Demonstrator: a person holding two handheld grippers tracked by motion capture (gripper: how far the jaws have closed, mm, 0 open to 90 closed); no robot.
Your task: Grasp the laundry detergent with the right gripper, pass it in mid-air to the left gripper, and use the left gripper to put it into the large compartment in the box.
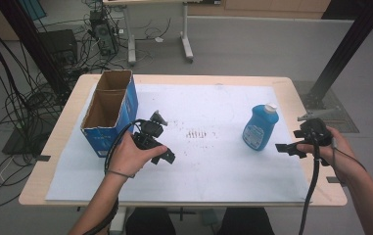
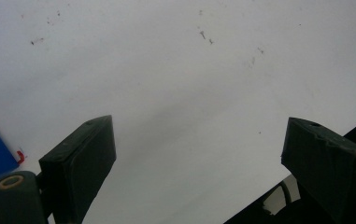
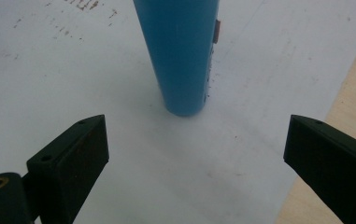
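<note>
A blue bottle (image 1: 260, 128) with a white cap stands upright on the white sheet (image 1: 213, 171) that covers the bench (image 1: 291, 88), toward its right side. The right hand-held gripper (image 1: 286, 148) sits just beside it, low over the sheet and pointing at it, jaws spread wide with nothing between them. In the right gripper view the bottle (image 3: 180, 51) rises dead ahead, a little beyond the jaw tips and roughly centred in the gap.

The left hand-held gripper (image 1: 166, 155) rests near the middle of the sheet, beside an open blue cardboard box (image 1: 108, 113) at the left. Its jaws also stand apart and empty; the left gripper view looks down on bare sheet (image 2: 175, 93).

The work in hand looks like a grasp on the bottle, likely bound for the box. The main risk is a topple: the bottle is tall and narrow at its foot, so a jaw that nudges its side before both pads close could tip it or push it across the smooth sheet. A low or off-centre grip on the rounded body could let it twist or slip once lifted. The right-hand jaw also hangs near the sheet's edge and could snag it if it drags.
</note>
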